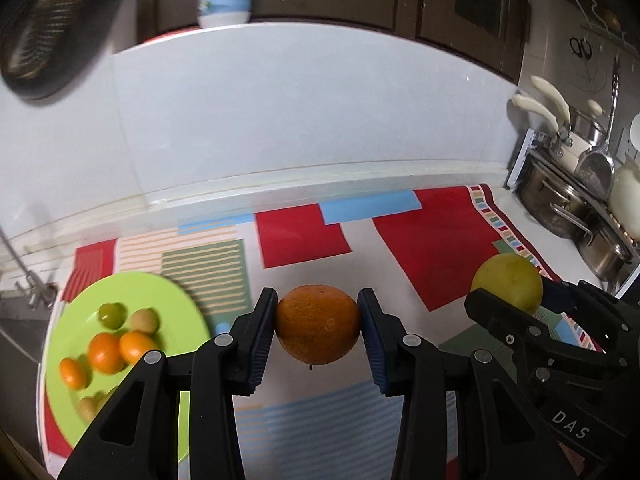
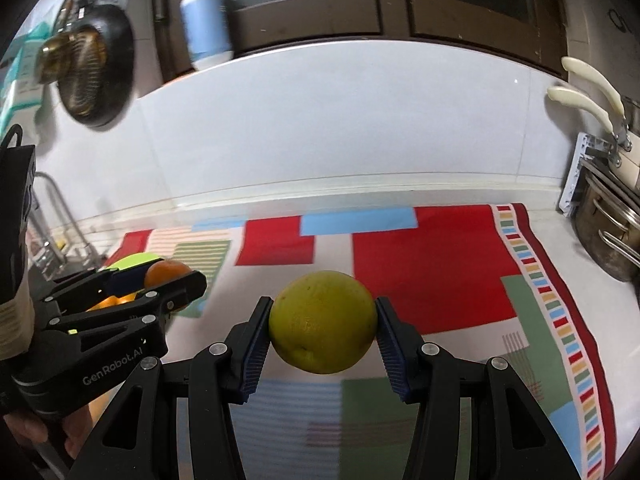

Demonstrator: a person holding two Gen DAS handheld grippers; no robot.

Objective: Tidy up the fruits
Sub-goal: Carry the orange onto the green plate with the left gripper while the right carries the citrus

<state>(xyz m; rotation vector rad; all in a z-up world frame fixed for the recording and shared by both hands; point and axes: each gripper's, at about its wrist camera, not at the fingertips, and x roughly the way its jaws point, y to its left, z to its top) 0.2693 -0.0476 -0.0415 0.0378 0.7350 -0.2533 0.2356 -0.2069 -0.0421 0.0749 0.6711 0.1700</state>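
Note:
My left gripper (image 1: 318,326) is shut on an orange (image 1: 318,325) and holds it above the patterned cloth (image 1: 432,248). A light green plate (image 1: 168,300) lies to its left with several small orange and green fruits (image 1: 107,351) on it. My right gripper (image 2: 323,330) is shut on a yellow-green citrus fruit (image 2: 323,328) above the cloth (image 2: 432,272). That fruit also shows in the left wrist view (image 1: 507,286), at the right. The left gripper with the orange (image 2: 166,273) shows at the left of the right wrist view.
A white tiled wall (image 1: 300,120) rises behind the counter. Steel pots (image 1: 560,204) and pans with cream handles stand at the right. A black fan (image 2: 94,76) and a blue-and-white pump bottle (image 2: 206,24) sit up at the back left. A sink tap (image 2: 60,216) is at the left.

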